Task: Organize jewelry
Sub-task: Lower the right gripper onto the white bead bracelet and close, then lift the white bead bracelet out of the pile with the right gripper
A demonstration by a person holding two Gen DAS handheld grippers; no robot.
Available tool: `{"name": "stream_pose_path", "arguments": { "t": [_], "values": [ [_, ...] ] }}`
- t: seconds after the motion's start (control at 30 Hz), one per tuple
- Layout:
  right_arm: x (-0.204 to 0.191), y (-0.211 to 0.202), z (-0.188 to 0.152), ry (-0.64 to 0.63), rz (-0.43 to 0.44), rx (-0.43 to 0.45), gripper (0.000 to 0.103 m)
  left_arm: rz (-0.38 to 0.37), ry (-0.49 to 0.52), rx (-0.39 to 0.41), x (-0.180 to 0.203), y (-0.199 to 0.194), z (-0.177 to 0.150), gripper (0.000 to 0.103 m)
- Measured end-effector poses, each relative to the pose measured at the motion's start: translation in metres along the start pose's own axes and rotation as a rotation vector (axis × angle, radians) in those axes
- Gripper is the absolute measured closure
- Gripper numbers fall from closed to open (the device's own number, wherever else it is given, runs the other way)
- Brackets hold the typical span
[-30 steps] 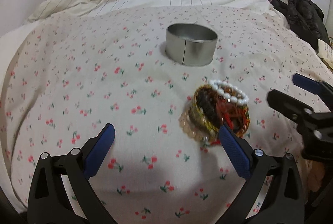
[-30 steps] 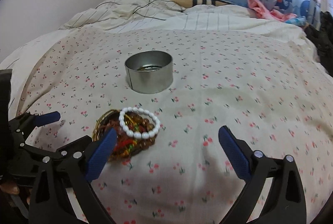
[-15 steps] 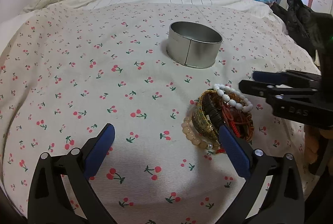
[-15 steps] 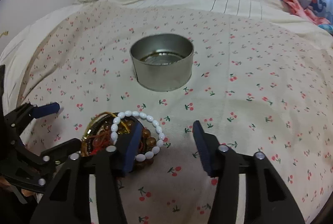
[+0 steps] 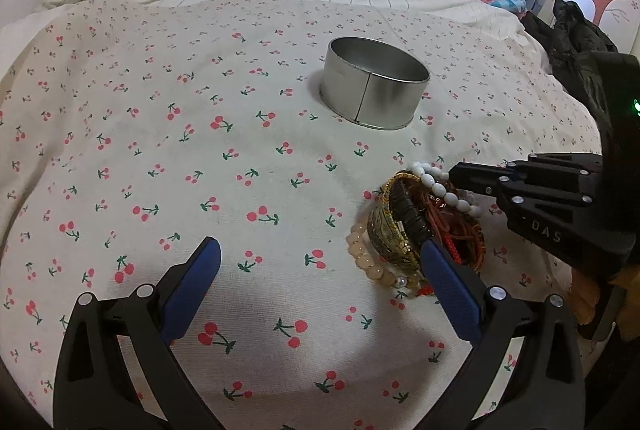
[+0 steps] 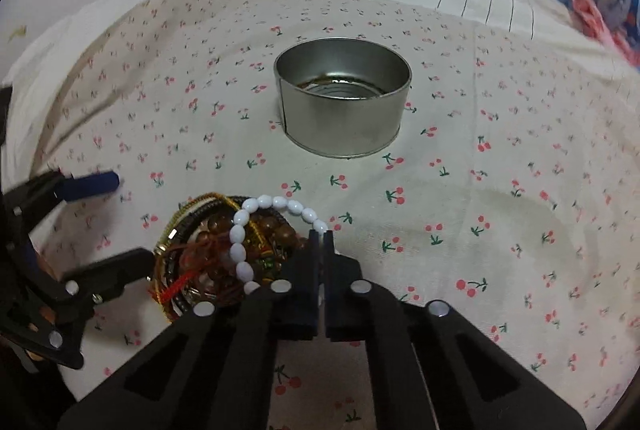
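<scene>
1. Left wrist view: the left gripper (image 5: 316, 270) hangs over a cherry-print bedspread (image 5: 160, 150), its blue-padded jaws spread wide with nothing between them.
2. Just off its right-hand finger sits a pile of bracelets (image 5: 416, 230): a gold metal bangle, a dark braided band, red cord, pale peach beads, all stacked as rings lying roughly flat on the cloth.
3. A white bead bracelet (image 5: 440, 188) of smooth oval beads rests on top of the pile, its loop tilted up toward the right gripper (image 5: 454, 176), whose black fingers reach in from the right, pressed together at the beads.
4. Beyond stands a round metal tin (image 5: 376, 90), a short cylinder with its open mouth up (a seam runs down its wall).
5. Right wrist view: the right gripper (image 6: 321, 236) has its jaws closed on the white bead bracelet (image 6: 244, 222), the strand entering between the tips.
6. The bracelet arcs up and left from the tips, then down over the pile (image 6: 200, 258).
7. The tin (image 6: 344, 98) is well beyond, shiny inside, ridged at its bottom.
</scene>
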State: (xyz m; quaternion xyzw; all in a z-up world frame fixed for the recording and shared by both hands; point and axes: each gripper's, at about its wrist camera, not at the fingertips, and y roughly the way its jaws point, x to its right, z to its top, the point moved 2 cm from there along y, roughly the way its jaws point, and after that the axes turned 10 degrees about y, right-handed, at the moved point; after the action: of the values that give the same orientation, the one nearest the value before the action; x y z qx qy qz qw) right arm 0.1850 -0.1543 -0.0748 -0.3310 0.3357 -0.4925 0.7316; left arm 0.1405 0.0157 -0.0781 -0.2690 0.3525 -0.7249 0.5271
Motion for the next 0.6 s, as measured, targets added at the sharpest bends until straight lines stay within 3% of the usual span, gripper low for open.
{"name": "stream_pose_path", "arguments": {
  "t": [0.17,0.33,0.37,0.4,0.43,0.47,0.53,0.6],
  "values": [
    [0.013,-0.019,0.006,0.046,-0.008,0.062,0.103,0.001,-0.006,-0.001,-0.002,0.001,0.001,0.006],
    [0.010,-0.008,0.008,0.063,0.085,0.022,0.102,0.000,-0.006,-0.004,-0.002,0.003,0.000,0.006],
    [0.009,-0.004,0.009,0.062,0.084,0.017,0.096,0.000,-0.007,-0.004,-0.002,0.003,0.000,0.006],
    [0.009,-0.002,0.010,0.069,0.076,0.020,0.058,-0.001,-0.008,-0.005,-0.002,0.003,0.000,0.006],
    [0.008,-0.003,0.010,0.074,0.063,0.034,0.037,-0.004,-0.010,-0.007,-0.002,0.003,0.000,0.006],
    [0.007,-0.004,0.011,0.076,0.048,0.059,0.027,-0.007,-0.012,-0.009,-0.001,0.004,-0.001,0.006],
    [0.004,-0.001,0.012,0.060,0.068,0.051,0.034,-0.015,-0.013,-0.010,-0.001,0.004,-0.001,0.006],
    [0.004,0.002,0.013,0.057,0.034,0.058,0.048,-0.018,-0.010,-0.012,-0.001,0.004,-0.001,0.006]
  ]
}}
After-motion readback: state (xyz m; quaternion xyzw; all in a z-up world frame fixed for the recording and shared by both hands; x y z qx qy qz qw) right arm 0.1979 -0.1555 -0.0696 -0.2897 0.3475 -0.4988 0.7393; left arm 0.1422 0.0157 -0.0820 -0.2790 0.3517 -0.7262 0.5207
